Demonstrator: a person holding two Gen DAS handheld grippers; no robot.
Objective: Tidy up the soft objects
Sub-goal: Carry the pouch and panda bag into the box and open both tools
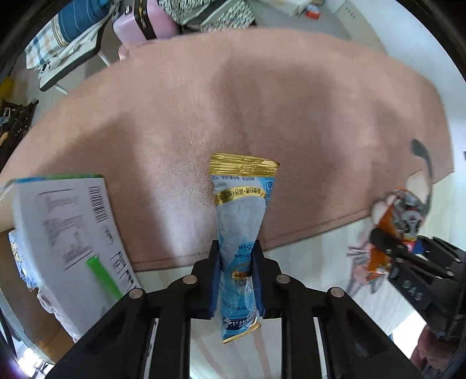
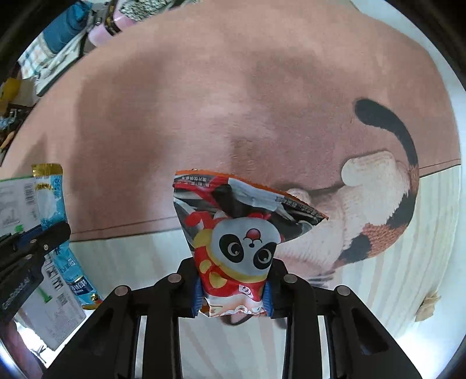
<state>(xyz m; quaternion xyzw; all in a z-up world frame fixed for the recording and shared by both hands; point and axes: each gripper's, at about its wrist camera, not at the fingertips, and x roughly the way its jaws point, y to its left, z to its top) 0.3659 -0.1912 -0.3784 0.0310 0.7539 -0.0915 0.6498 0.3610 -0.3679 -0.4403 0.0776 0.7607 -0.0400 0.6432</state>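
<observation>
My left gripper (image 1: 236, 256) is shut on a slim blue and gold sachet (image 1: 240, 212) and holds it upright in the air over the near edge of a pink rug (image 1: 233, 102). The sachet also shows at the left of the right wrist view (image 2: 52, 198). My right gripper (image 2: 233, 280) is shut on a red and orange snack bag with a panda face (image 2: 241, 239), held above the rug edge. This bag and the right gripper (image 1: 387, 247) appear at the right of the left wrist view.
A white carton with a barcode and green tab (image 1: 70, 233) stands at the left, close to the left gripper. The rug has a cat picture at its right corner (image 2: 387, 198). Pale wood floor (image 2: 407, 262) lies in front. Clutter, a pink case (image 1: 139, 26) and cloths lie beyond the rug.
</observation>
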